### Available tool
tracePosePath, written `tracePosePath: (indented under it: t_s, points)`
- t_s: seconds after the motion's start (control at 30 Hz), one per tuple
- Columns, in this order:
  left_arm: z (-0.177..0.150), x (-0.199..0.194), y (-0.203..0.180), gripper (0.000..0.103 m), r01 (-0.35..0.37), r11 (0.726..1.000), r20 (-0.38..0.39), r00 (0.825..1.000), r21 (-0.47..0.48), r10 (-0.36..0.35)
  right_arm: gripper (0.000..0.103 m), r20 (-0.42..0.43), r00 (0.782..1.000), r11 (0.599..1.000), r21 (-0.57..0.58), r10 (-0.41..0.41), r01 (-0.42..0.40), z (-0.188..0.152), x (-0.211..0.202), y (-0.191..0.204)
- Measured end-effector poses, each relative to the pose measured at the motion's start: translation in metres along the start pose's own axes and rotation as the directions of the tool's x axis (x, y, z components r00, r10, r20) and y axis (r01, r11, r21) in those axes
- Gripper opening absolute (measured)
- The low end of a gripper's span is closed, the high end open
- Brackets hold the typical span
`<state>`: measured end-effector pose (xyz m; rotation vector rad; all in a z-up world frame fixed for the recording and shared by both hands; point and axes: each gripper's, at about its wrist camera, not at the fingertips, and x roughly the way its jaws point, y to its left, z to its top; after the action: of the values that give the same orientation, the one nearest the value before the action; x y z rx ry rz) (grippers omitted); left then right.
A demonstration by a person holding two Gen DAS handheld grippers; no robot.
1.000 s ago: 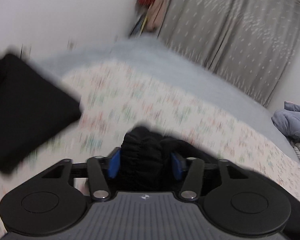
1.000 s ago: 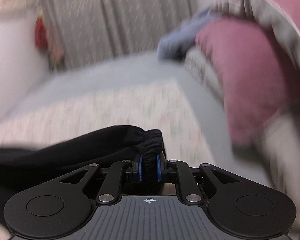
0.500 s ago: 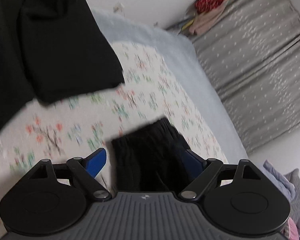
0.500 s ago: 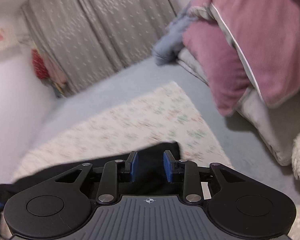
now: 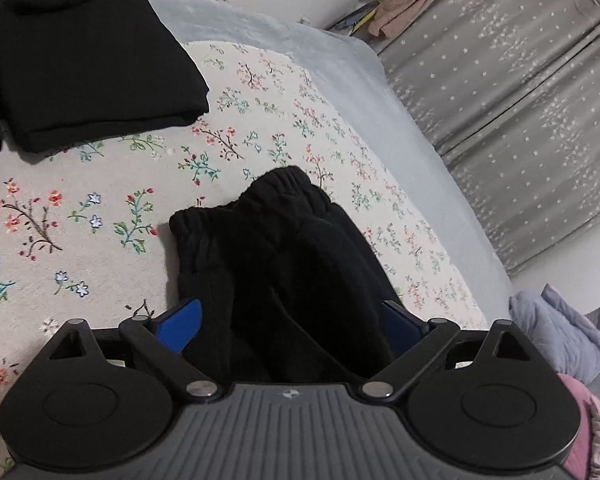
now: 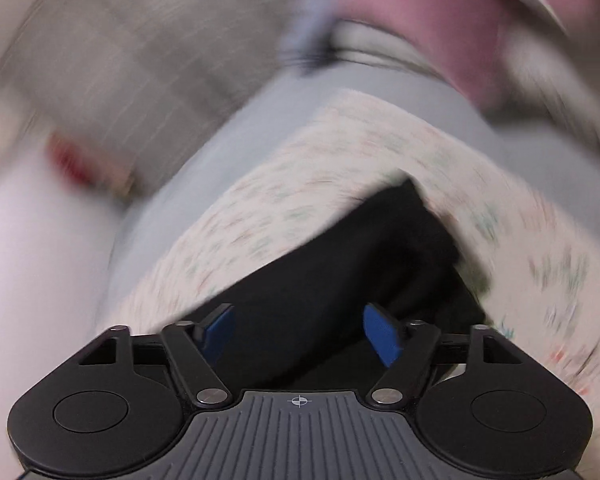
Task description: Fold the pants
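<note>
With both the left gripper (image 5: 290,324) and the right gripper (image 6: 300,332) spread wide and holding nothing, the black pants (image 5: 276,264) lie bunched on the flowered bedspread (image 5: 100,216), so a careless next grasp might catch only one layer and spoil the fold.

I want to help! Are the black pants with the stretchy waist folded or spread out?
Folded. The black elastic-waist pants lie doubled in layers on the floral sheet, both grippers open.
</note>
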<state>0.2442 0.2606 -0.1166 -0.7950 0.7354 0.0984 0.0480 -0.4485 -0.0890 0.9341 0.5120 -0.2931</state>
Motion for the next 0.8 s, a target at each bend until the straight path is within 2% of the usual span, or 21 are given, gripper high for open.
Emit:
tracePosePath:
  t_s: [0.03, 0.13, 0.2, 0.27, 0.37, 0.43, 0.5, 0.6, 0.67, 0.7, 0.73, 0.77, 0.8]
  points:
    - [0.0, -0.001, -0.002, 0.101, 0.004, 1.0, 0.002, 1.0, 0.0, -0.004, 0.055, 0.009, 1.0, 0.998, 0.062, -0.025, 0.024, 0.0, 0.013, -0.014]
    - [0.002, 0.004, -0.009, 0.101, 0.021, 1.0, 0.019, 1.0, 0.001, -0.021, 0.05, 0.008, 0.997, 0.986, 0.146, -0.076, 0.074, -0.001, 0.038, -0.041]
    - [0.002, 0.015, -0.014, 0.101, 0.014, 1.0, 0.016, 1.0, 0.006, -0.014, 0.05, 0.01, 0.998, 0.984, 0.165, -0.065, 0.063, 0.004, 0.047, -0.041]
    - [0.0, 0.027, -0.017, 0.099, -0.005, 1.0, -0.012, 1.0, -0.001, 0.005, 0.05, 0.024, 0.997, 0.989, 0.127, -0.079, 0.076, 0.012, 0.055, -0.031]
    - [-0.002, 0.044, -0.017, 0.078, -0.031, 0.999, -0.038, 0.999, -0.023, 0.03, 0.047, 0.0, 0.991, 0.983, 0.129, -0.132, 0.13, 0.015, 0.071, -0.028]
    - [-0.002, 0.051, -0.017, 0.039, -0.043, 0.999, -0.043, 0.998, -0.021, 0.042, 0.028, -0.01, 0.988, 0.979, 0.138, -0.151, 0.151, 0.013, 0.076, -0.032]
    - [-0.001, 0.052, -0.016, 0.025, -0.011, 0.999, -0.047, 0.999, -0.05, 0.008, 0.013, 0.005, 0.986, 0.978, 0.129, -0.164, 0.162, 0.014, 0.075, -0.03]
    - [0.006, 0.036, -0.02, 0.018, 0.082, 0.994, -0.015, 0.996, -0.072, -0.084, 0.007, 0.065, 0.989, 0.986, 0.109, -0.131, 0.124, 0.019, 0.064, -0.025]
    - [0.016, 0.016, -0.023, 0.017, 0.203, 0.977, 0.058, 0.978, -0.071, -0.199, 0.006, 0.145, 0.987, 0.997, 0.045, -0.067, 0.061, 0.022, 0.047, -0.013]
    - [0.02, 0.003, -0.024, 0.016, 0.275, 0.96, 0.114, 0.957, -0.05, -0.268, 0.006, 0.194, 0.981, 1.0, -0.005, -0.011, 0.012, 0.023, 0.036, -0.003]
    - [0.023, -0.01, -0.025, 0.016, 0.346, 0.938, 0.166, 0.926, -0.011, -0.34, 0.006, 0.24, 0.969, 0.997, -0.064, 0.053, -0.038, 0.022, 0.025, 0.006]
    - [0.025, -0.019, -0.023, 0.016, 0.384, 0.923, 0.194, 0.904, 0.017, -0.38, 0.006, 0.284, 0.953, 0.99, -0.123, 0.104, -0.072, 0.02, 0.013, 0.016]
    - [0.026, -0.024, -0.018, 0.016, 0.405, 0.914, 0.198, 0.894, 0.025, -0.401, 0.006, 0.312, 0.939, 0.981, -0.168, 0.142, -0.093, 0.018, 0.005, 0.022]
